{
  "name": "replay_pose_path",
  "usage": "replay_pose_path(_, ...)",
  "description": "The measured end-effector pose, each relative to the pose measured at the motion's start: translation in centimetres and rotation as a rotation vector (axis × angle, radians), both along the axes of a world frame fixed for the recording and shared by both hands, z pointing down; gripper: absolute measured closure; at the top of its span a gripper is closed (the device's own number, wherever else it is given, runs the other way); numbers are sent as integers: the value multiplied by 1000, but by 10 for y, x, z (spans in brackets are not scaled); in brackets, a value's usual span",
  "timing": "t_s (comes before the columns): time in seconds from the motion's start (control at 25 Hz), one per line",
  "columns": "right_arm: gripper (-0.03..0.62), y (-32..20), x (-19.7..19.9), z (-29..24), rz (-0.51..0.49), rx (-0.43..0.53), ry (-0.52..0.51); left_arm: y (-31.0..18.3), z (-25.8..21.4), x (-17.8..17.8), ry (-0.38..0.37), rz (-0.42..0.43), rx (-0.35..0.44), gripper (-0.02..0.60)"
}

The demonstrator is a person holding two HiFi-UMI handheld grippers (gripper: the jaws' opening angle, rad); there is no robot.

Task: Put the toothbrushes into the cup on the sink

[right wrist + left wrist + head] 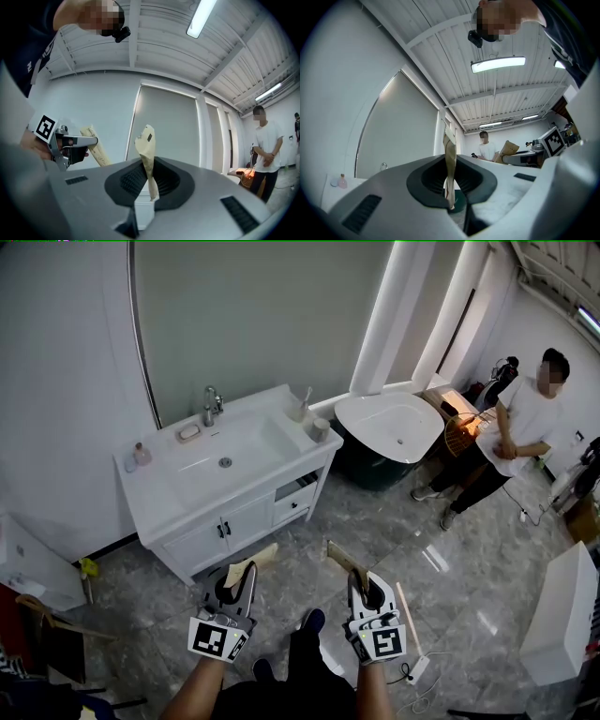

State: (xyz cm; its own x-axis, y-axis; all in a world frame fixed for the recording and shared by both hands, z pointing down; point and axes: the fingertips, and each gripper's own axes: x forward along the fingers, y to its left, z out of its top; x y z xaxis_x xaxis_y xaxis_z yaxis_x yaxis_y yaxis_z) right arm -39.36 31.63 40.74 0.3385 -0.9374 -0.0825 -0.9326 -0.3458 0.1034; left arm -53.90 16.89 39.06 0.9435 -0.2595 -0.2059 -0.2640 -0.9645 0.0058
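Glossy grey marbled floor (450, 577) carries a white rectangular vanity (155, 488) with a recessed basin. A small round cup (320, 429) stands at the right end of the countertop, well apart from both grippers. The forearms extend side by side above the floor. The left gripper (246, 572) is clamped on the flat, tan paper-wrapped left toothbrush (266, 554). The right gripper (354, 576) is clamped likewise on the right toothbrush (339, 555). Both grippers point toward the vanity.

Bystander (525, 423) near white oval basin (375, 413) on grey marble floor (450, 559)

White sink (155, 495) bearing cup (320, 429), soap dish (189, 433), small bottle (142, 455).
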Motion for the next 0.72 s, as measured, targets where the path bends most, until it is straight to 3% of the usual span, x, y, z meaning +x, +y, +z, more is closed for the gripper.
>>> replay_pose_path(0.28,545,-26,38,7,-25,15,-8,-22,6,34,-5,-15,6,534)
replay_pose_path(0.72,545,-75,126,15,-60,3,-30,-64,11,120,-12,-42,8,534)
